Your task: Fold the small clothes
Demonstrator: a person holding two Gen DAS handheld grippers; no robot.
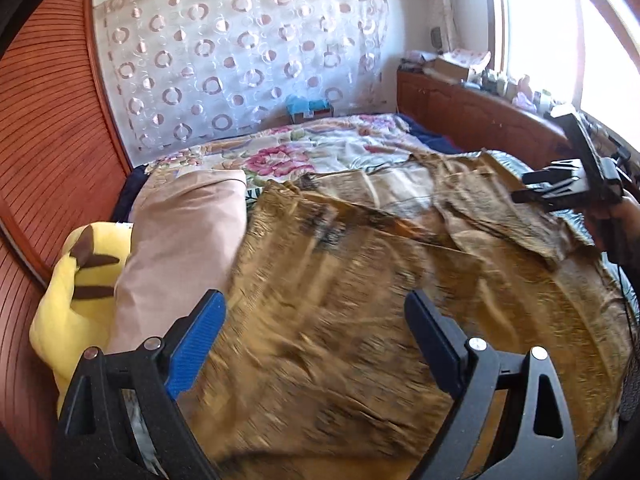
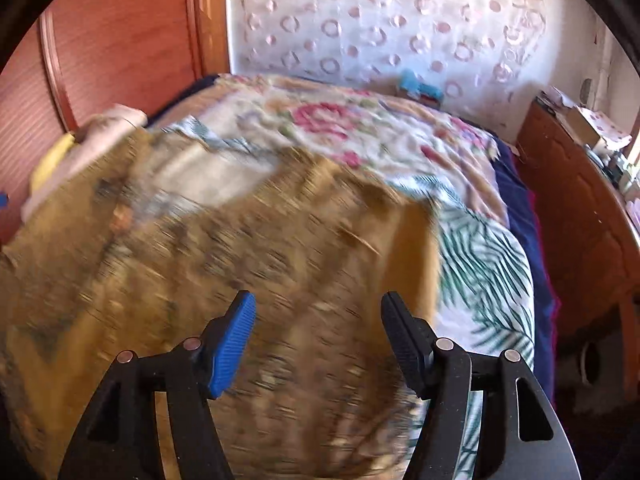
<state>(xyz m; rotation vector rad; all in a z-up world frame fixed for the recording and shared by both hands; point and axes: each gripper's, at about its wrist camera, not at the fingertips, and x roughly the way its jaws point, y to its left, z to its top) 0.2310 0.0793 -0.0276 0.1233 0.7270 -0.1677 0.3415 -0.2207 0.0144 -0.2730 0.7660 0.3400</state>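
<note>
1. Brown patterned garment (image 1: pixel 340 280) is lying spread on the bed (image 1: pixel 280 148); its long axis is running left to right.
2. Left hand-held gripper (image 1: pixel 316 344) is hovering released directly above it; right hand-held gripper (image 2: pixel 318 344), also released, is nearing its right edge.

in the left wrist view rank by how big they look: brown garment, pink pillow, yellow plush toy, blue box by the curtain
1. brown garment, by far the largest, though it lies nearest the camera
2. pink pillow
3. yellow plush toy, partly hidden behind the pillow
4. blue box, smallest, but farthest away, so its true size is unsure
</note>
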